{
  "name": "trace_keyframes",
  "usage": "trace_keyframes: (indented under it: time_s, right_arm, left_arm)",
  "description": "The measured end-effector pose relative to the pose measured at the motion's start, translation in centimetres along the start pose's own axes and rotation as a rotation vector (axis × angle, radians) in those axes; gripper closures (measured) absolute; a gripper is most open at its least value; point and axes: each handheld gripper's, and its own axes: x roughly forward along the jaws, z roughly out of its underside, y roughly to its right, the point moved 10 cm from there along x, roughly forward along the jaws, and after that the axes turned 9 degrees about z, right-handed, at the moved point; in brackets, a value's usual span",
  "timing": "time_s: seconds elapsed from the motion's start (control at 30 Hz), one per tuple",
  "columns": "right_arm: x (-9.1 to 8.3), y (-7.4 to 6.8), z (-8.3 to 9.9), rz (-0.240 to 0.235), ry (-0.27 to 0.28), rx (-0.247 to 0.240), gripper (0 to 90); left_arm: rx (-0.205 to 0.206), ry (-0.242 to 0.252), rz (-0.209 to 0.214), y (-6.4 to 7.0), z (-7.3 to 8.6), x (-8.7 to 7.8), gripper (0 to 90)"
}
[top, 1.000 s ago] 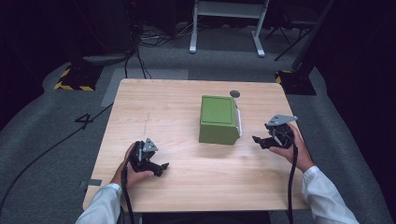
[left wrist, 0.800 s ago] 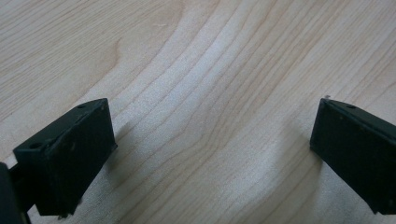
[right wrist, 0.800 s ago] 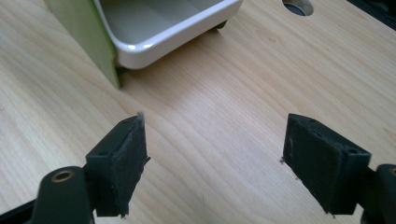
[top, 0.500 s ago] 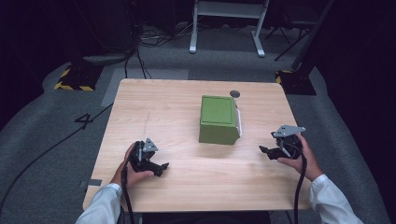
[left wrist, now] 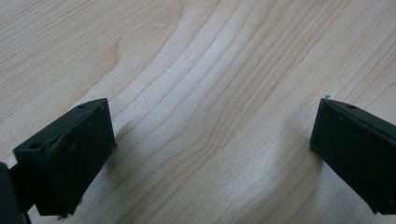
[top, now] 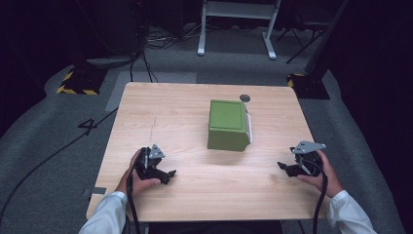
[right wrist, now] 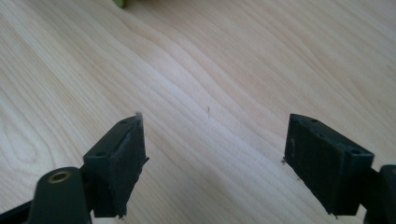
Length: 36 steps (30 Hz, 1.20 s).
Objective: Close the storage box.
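We hold the left gripper [top: 164,174] and right gripper [top: 287,168] low near the table [top: 185,112] front, jaws spread and empty, flanking the green box [top: 227,125], probably a neutral rest pose.

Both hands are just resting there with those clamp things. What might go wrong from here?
The green box sits alone mid-table; a one-sided push from the right tool might slide or tip it rather than grip it. The white piece on its right side could snag. The left tool, open and low over the table, might scrape the wood.
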Motion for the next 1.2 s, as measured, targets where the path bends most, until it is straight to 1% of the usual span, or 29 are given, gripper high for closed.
trace_keyframes:
  time_s: [0.1, 0.13, 0.27, 0.33, 0.37, 0.43, 0.47, 0.57, 0.6, 0.73, 0.77, 0.8, 1.2]
  right_arm:
    - [0.0, 0.1, 1.0, -0.005, -0.007, 0.008, 20.5]
    - [-0.1, 0.1, 1.3, -0.008, -0.008, 0.021, 20.5]
    - [-0.1, 0.3, 2.6, -0.016, -0.014, 0.048, 20.0]
    - [-0.2, 0.5, 3.3, -0.024, -0.011, 0.073, 19.8]
    - [-0.2, 0.5, 3.3, -0.024, -0.011, 0.073, 19.8]
    - [-0.4, 0.8, 4.4, -0.023, -0.003, 0.118, 19.9]
    - [-0.4, 0.9, 4.7, -0.028, -0.003, 0.133, 19.8]
    - [-0.3, 1.1, 5.9, -0.020, -0.010, 0.164, 19.6]
    - [-0.2, 1.1, 6.2, -0.016, -0.012, 0.180, 18.3]
    - [-0.2, 1.3, 6.8, -0.034, 0.029, 0.250, 18.1]
    - [-0.3, 1.4, 6.9, -0.028, 0.046, 0.255, 18.1]
    - [-0.3, 1.4, 7.0, -0.023, 0.049, 0.256, 18.1]
    - [-0.3, 1.4, 7.0, -0.018, 0.048, 0.261, 17.8]
  left_arm:
    - [0.001, 0.000, 0.000, 0.0, 0.0, 0.0, 0.1]
    - [0.000, 0.000, 0.000, 0.0, 0.0, 0.0, 0.1]
    - [-0.001, 0.001, -0.001, 0.0, 0.0, 0.0, 0.1]
    - [-0.001, 0.001, -0.001, 0.1, 0.0, 0.0, 0.1]
    - [-0.001, 0.001, -0.001, 0.1, 0.0, 0.0, 0.1]
    - [-0.002, 0.003, 0.000, 0.1, 0.0, 0.0, 0.1]
    - [-0.001, 0.002, 0.000, 0.1, 0.0, 0.0, 0.1]
    - [-0.003, 0.003, -0.001, 0.1, 0.0, 0.0, 0.1]
    - [-0.005, 0.004, -0.001, 0.1, 0.0, 0.0, 0.1]
    - [-0.005, 0.004, -0.001, 0.1, 0.0, 0.0, 0.1]
    - [-0.004, 0.004, -0.001, 0.1, 0.0, 0.0, 0.1]
    - [-0.004, 0.005, -0.001, 0.1, 0.0, 0.0, 0.1]
    - [-0.007, 0.004, -0.003, 0.1, 0.0, 0.0, 0.1]
